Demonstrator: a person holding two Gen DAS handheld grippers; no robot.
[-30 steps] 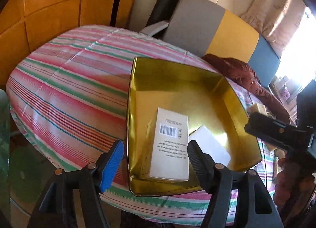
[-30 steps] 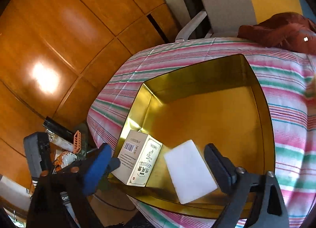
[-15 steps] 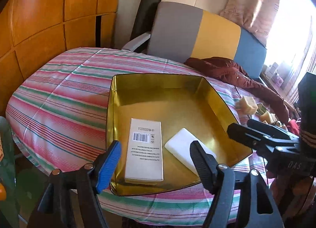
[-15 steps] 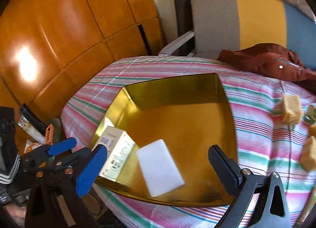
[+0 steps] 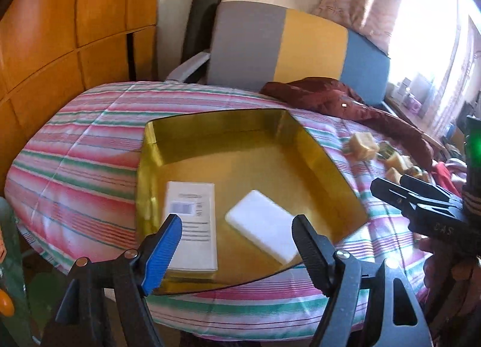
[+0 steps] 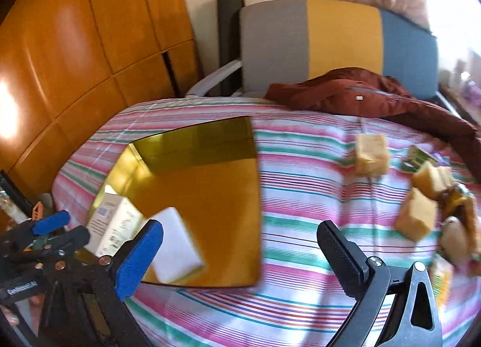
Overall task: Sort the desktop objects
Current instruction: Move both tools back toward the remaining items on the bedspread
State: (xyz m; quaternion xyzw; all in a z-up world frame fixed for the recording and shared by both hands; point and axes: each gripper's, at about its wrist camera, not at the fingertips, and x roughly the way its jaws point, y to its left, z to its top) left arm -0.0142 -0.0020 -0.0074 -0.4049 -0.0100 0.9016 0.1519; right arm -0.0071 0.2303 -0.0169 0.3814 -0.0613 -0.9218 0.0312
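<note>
Two things are now lying in the gold tray (image 5: 150, 166), both grippers' fingers being held wide, empty, the left's opening.

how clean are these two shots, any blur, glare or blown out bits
Left wrist view: window at the right edge is blown out, the barcode on the white box is smeared, the gold tray walls mirror light. Right wrist view: heavier motion blur, the tan blocks and the white pad are soft, glare spot on the wooden panels, fisheye bends straight edges in both.
</note>
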